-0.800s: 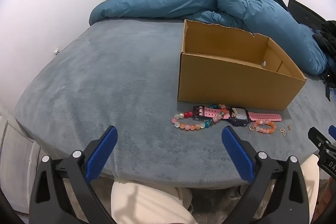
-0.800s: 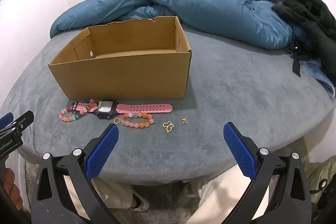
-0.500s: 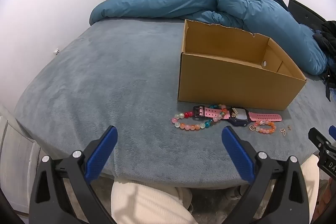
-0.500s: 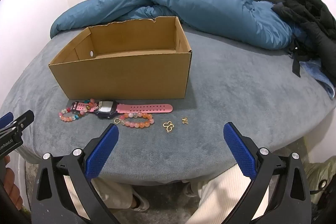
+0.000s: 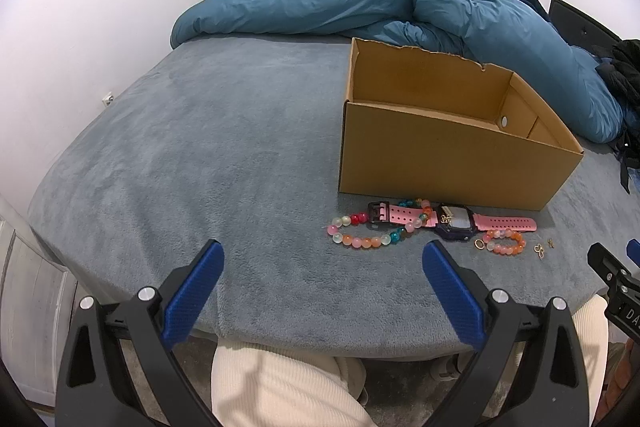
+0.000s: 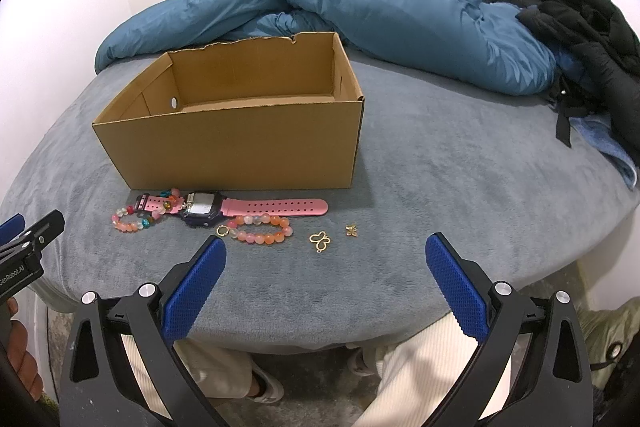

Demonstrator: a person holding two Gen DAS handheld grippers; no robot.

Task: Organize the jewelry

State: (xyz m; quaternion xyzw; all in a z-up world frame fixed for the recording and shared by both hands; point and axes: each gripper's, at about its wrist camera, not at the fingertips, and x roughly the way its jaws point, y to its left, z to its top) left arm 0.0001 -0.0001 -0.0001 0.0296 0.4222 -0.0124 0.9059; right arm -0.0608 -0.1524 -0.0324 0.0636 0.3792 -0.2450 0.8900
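Note:
An open cardboard box point(image 5: 448, 155) point(image 6: 240, 143) stands on the grey bed. In front of it lie a pink-strapped watch point(image 5: 456, 223) point(image 6: 240, 207), a multicoloured bead bracelet point(image 5: 362, 237) point(image 6: 134, 221), an orange-pink bead bracelet point(image 5: 503, 242) point(image 6: 260, 230), a gold butterfly charm point(image 6: 320, 241) point(image 5: 539, 251) and a small gold charm point(image 6: 351, 229). My left gripper point(image 5: 320, 255) is open and empty, near the bed's front edge, left of the jewelry. My right gripper point(image 6: 326, 253) is open and empty, just in front of the butterfly charm.
A rumpled blue duvet point(image 5: 360, 11) point(image 6: 380, 11) lies along the back of the bed. Black clothing point(image 6: 588, 27) is piled at the right. The grey blanket point(image 5: 200, 147) covers the bed. The person's knees in white trousers point(image 5: 280, 387) are below the edge.

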